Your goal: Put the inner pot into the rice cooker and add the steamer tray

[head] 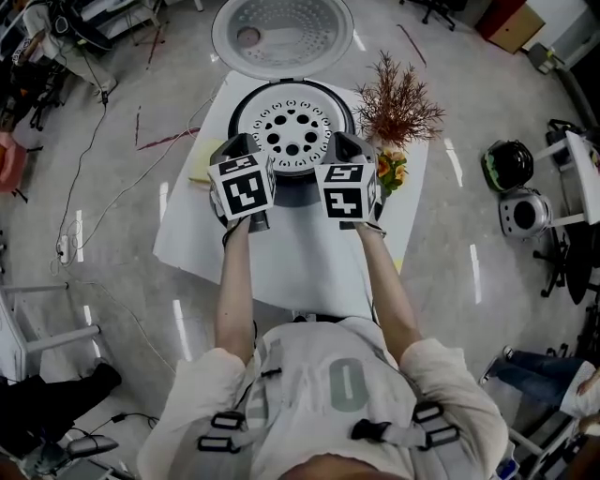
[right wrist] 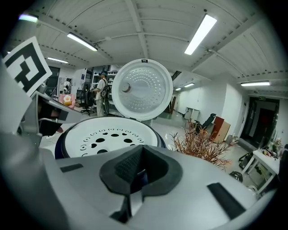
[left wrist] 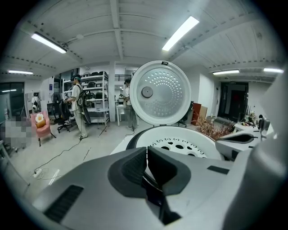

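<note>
The steamer tray [head: 292, 129] lay flat in the rice cooker [head: 240, 111], holed face up, round with no long axis, at the worktop's [head: 281, 267] far middle. The left gripper [left wrist: 146, 157] and right gripper [right wrist: 137, 168] sat at the cooker's near rim, fingers shut together with nothing visible between them.

White-covered table [head: 309, 267] on glossy grey floor [head: 469, 281]. At its far right corner, dried red-brown branching plant [head: 398, 101], upright; just below it, small cluster of orange and yellow flowers [head: 392, 171]. At the left edge, flat pale-yellow item [head: 200, 167], kind unclear. Thin cables [head: 89, 155] trailing over floor to the left. Well apart to the right: dark round object [head: 507, 165] and silver round one [head: 523, 214], side by side. Cardboard box [head: 516, 26] top right.

From left gripper view: pink chair [left wrist: 42, 129] bearing yellow soft thing [left wrist: 40, 119]; standing person [left wrist: 80, 108] beside metal shelving [left wrist: 98, 96]; ceiling strip light [left wrist: 181, 32] lit.
</note>
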Available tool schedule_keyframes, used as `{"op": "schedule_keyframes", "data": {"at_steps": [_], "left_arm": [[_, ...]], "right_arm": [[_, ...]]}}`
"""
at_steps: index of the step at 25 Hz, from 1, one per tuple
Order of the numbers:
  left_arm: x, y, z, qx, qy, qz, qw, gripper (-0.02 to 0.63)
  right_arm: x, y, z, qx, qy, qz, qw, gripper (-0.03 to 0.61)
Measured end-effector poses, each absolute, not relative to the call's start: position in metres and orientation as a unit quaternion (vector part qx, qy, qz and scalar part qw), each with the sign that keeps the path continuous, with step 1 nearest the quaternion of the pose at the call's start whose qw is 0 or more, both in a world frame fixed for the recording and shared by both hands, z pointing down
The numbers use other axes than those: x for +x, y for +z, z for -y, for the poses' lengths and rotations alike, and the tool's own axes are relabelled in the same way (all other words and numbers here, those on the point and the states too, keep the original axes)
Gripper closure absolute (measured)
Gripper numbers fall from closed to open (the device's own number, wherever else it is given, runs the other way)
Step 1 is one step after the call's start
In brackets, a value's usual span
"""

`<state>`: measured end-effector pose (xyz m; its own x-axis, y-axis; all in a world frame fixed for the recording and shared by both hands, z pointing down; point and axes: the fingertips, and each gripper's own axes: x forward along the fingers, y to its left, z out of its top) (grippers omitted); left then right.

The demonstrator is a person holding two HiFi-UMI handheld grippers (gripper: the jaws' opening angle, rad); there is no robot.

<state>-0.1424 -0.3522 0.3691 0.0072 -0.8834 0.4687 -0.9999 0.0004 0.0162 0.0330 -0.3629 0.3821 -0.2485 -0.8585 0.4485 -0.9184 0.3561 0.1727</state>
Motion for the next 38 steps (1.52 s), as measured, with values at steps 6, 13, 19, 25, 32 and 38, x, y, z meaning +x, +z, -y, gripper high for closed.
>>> {"op": "schedule_keyframes", "data": {"at_steps": [6,13,19,25,32,38], "left_arm": [[-0.143,0.369,0.354,0.689,0.16,0.684,0.179,0.589],[-0.145,0.36,0.356,0.688,0.146,0.689,0.174,0.589],[-0.151,0.325,0.352,0.695,0.109,0.696,0.145,0.589],[-0.146,0.264,0.32,0.724,0.025,0.683,0.093,0.589],[-0.144,0.233,0.254,0.726,-0.039,0.685,0.039,0.589],[-0.121,0.279,0.22,0.745,-0.021,0.666,0.032,0.594]], "right_arm": [[0.036,0.383,0.365,0.562,0.074,0.79,0.232,0.572],[0.03,0.361,0.361,0.54,0.074,0.815,0.195,0.572],[0.036,0.324,0.358,0.542,0.059,0.824,0.155,0.574],[0.026,0.275,0.335,0.518,0.025,0.849,0.101,0.574],[0.027,0.252,0.283,0.504,0.009,0.861,0.066,0.574],[0.032,0.282,0.254,0.507,0.034,0.86,0.052,0.574]]}}
